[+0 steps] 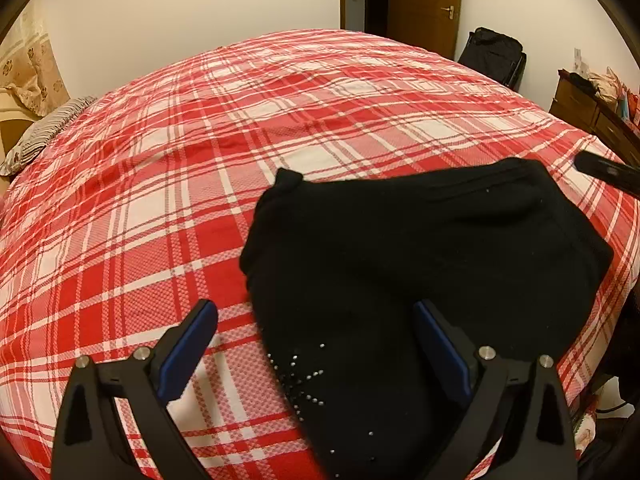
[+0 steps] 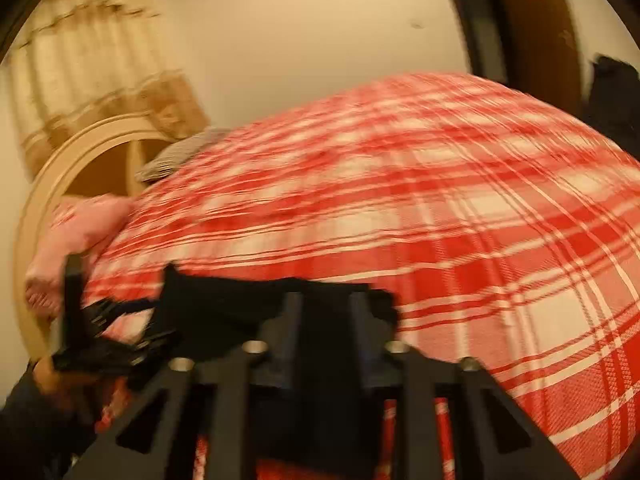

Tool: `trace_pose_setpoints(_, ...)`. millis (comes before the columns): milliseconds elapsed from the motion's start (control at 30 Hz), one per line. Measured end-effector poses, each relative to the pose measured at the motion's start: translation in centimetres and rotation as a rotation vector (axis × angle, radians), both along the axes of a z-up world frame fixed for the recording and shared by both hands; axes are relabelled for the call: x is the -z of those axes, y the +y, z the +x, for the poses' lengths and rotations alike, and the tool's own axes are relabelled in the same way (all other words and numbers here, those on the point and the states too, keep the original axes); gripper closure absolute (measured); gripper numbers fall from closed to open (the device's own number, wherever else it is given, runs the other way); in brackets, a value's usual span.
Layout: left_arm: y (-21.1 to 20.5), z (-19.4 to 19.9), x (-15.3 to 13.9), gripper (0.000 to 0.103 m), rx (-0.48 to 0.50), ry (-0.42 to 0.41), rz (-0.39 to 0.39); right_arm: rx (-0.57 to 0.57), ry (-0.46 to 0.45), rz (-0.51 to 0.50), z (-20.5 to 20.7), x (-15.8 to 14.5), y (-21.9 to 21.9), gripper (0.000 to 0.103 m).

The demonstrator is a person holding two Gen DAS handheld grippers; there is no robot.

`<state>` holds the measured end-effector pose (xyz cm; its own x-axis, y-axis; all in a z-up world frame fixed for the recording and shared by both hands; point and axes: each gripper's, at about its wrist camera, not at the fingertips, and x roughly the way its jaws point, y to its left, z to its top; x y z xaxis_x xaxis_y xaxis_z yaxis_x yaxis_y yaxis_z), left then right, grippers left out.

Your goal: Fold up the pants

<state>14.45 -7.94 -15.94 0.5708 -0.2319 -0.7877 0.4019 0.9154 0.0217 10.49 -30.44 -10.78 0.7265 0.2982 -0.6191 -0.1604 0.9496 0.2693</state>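
Black pants with small silver studs lie folded in a bundle on the red and white plaid bed cover. My left gripper is open, its blue-padded fingers spread above the near left edge of the pants, holding nothing. In the blurred right wrist view my right gripper has its fingers close together with black cloth of the pants between and around them, a little above the bed cover. The right gripper's tip shows at the right edge of the left wrist view.
A striped pillow and a headboard are at the left. A pink pillow lies by the headboard. A brown door, a black bag and a wooden dresser stand beyond the bed.
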Motion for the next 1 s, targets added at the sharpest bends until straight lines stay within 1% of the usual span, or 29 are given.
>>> trace_pose_setpoints(100, 0.0, 0.0, 0.0, 0.003, -0.003, 0.001, -0.005, -0.098, 0.016, -0.045, -1.1, 0.4, 2.3, 0.065)
trace_pose_setpoints(200, 0.1, 0.0, 0.1, 0.002, -0.004, 0.003, -0.01, -0.161, 0.05, -0.105, -1.8, 2.0, 3.8, 0.066)
trace_pose_setpoints(233, 0.1, 0.0, 0.1, 0.002, -0.005, 0.004, -0.011, -0.168, 0.069, -0.115, -1.8, 2.6, 3.9, 0.066)
trace_pose_setpoints(267, 0.1, 0.0, 0.1, 0.002, -0.005, 0.004, -0.011, -0.163, 0.115, -0.124, -1.5, 3.8, 3.7, 0.065)
trace_pose_setpoints(300, 0.1, 0.0, 0.1, 0.001, -0.004, 0.005, -0.013, -0.157, 0.153, -0.118, -1.2, 4.7, 3.4, 0.065)
trace_pose_setpoints(333, 0.1, 0.0, 0.1, 0.0, -0.003, 0.007, -0.015, -0.155, 0.162, -0.095, -1.0, 5.3, 3.0, 0.065)
trace_pose_setpoints(400, 0.0, 0.0, 0.2, 0.0, -0.006, 0.005, -0.016, -0.158, 0.16, -0.042, -0.8, 5.5, 2.3, 0.065)
trace_pose_setpoints(467, 0.1, 0.0, 0.3, 0.0, -0.007, 0.008, -0.022, -0.155, 0.175, -0.019, -0.6, 5.5, 2.0, 0.065)
trace_pose_setpoints(533, 0.2, 0.0, 0.2, 0.0, -0.008, 0.012, -0.028, -0.159, 0.165, -0.03, -0.6, 5.6, 2.2, 0.065)
trace_pose_setpoints(667, 0.4, -0.5, -0.3, 0.0, -0.01, 0.003, -0.027, -0.159, 0.136, -0.091, -1.3, 5.1, 3.0, 0.065)
trace_pose_setpoints(733, 0.6, -1.0, -0.7, 0.0, -0.01, -0.014, -0.024, -0.157, 0.132, -0.098, -1.2, 4.8, 2.8, 0.065)
trace_pose_setpoints(800, 1.0, -1.7, -1.1, 0.0, -0.001, -0.022, -0.032, -0.15, 0.148, -0.092, -1.6, 4.6, 2.4, 0.065)
trace_pose_setpoints(867, 1.0, -2.4, -0.7, 0.0, 0.02, -0.012, -0.027, -0.149, 0.158, -0.089, -2.1, 4.8, 2.0, 0.065)
trace_pose_setpoints(933, 0.7, -2.8, 0.5, 0.0, 0.037, 0.007, -0.001, -0.155, 0.154, -0.091, -2.5, 5.2, 1.7, 0.065)
trace_pose_setpoints(967, 0.7, -2.8, 1.0, 0.0, 0.035, 0.008, -0.007, -0.157, 0.15, -0.079, -2.4, 5.2, 1.5, 0.065)
trace_pose_setpoints(1000, 1.0, -2.6, 1.1, 0.0, 0.026, 0.015, -0.03, -0.155, 0.154, -0.06, -2.3, 5.1, 1.3, 0.065)
